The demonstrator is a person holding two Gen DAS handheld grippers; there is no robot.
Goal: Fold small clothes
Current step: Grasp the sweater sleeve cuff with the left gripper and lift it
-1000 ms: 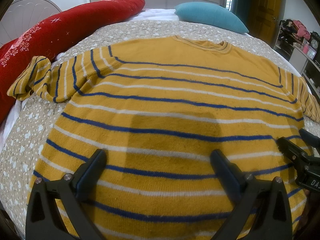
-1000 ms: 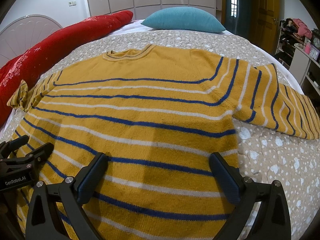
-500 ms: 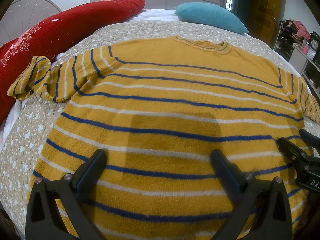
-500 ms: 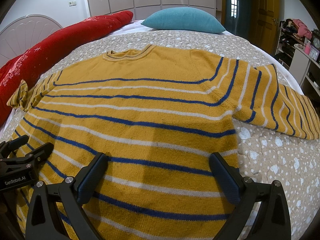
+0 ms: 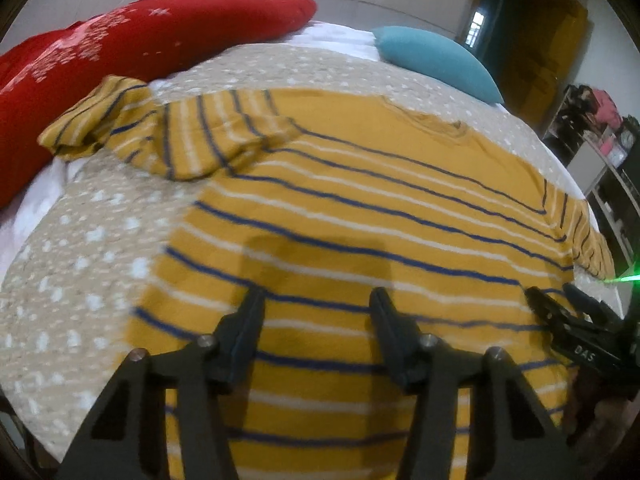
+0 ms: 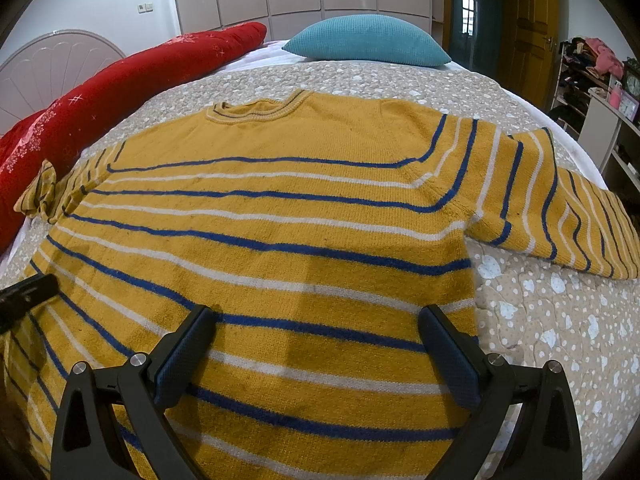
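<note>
Sweater (image 6: 304,216): knitted, mustard yellow with thin blue and white stripes, ribbed round collar; it lies flat on the bed with the collar at the far side and the hem toward both cameras.
Left sleeve (image 5: 132,128): bunched and wrinkled, its end just beside the red pillow.
Right sleeve (image 6: 560,208): spread out flat to the side on the bedcover.
Bedcover (image 6: 560,320): quilted, beige with small white heart-like spots, a soft uneven surface.
Red pillow (image 5: 120,48): long and round, red with pale snowflake marks, along the left edge of the bed.
Blue pillow (image 6: 368,40): teal, waffle texture, oval shape, at the far end beyond the collar.
Left gripper (image 5: 318,300): black fingers, parted with a clear gap between them and nothing held; it hangs over the lower part of the sweater, near its left edge. The left view is blurred.
Right gripper (image 6: 318,320): black frame with dark textured pads (image 6: 180,356); the jaws stand wide apart and hold nothing, low over the lower right part of the sweater, near its right side edge.
Shadow: a dark square patch on the knit between each pair of fingers.
</note>
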